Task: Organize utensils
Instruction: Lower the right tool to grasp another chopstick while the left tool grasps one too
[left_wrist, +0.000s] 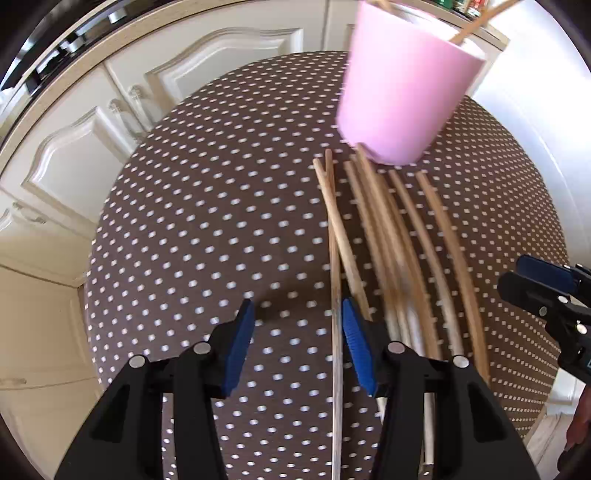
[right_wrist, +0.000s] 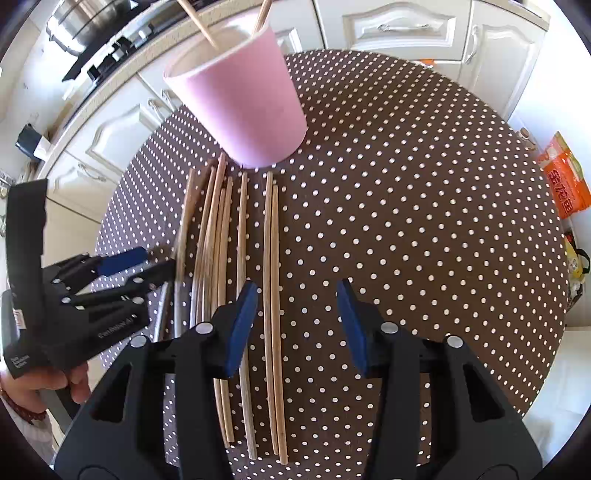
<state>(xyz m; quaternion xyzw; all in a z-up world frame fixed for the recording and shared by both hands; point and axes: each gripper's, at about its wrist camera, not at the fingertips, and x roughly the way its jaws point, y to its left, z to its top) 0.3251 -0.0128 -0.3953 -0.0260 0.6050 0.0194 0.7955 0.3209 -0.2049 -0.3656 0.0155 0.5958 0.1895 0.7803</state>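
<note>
A pink cup (left_wrist: 402, 88) stands at the far side of the round dotted table (left_wrist: 207, 206) with two wooden chopsticks in it; it also shows in the right wrist view (right_wrist: 240, 99). Several wooden chopsticks (left_wrist: 399, 236) lie side by side in front of it, also seen in the right wrist view (right_wrist: 240, 258). My left gripper (left_wrist: 297, 339) is open; one chopstick (left_wrist: 335, 332) runs between its fingers, near the right pad. My right gripper (right_wrist: 295, 321) is open, with two chopsticks (right_wrist: 271, 295) lying between its fingers near the left pad. Each gripper appears at the edge of the other's view.
Cream cabinet doors (left_wrist: 92, 140) curve behind the table. A stove with pots (right_wrist: 96, 40) is at the far left of the right wrist view. An orange packet (right_wrist: 563, 177) lies beyond the table's right edge.
</note>
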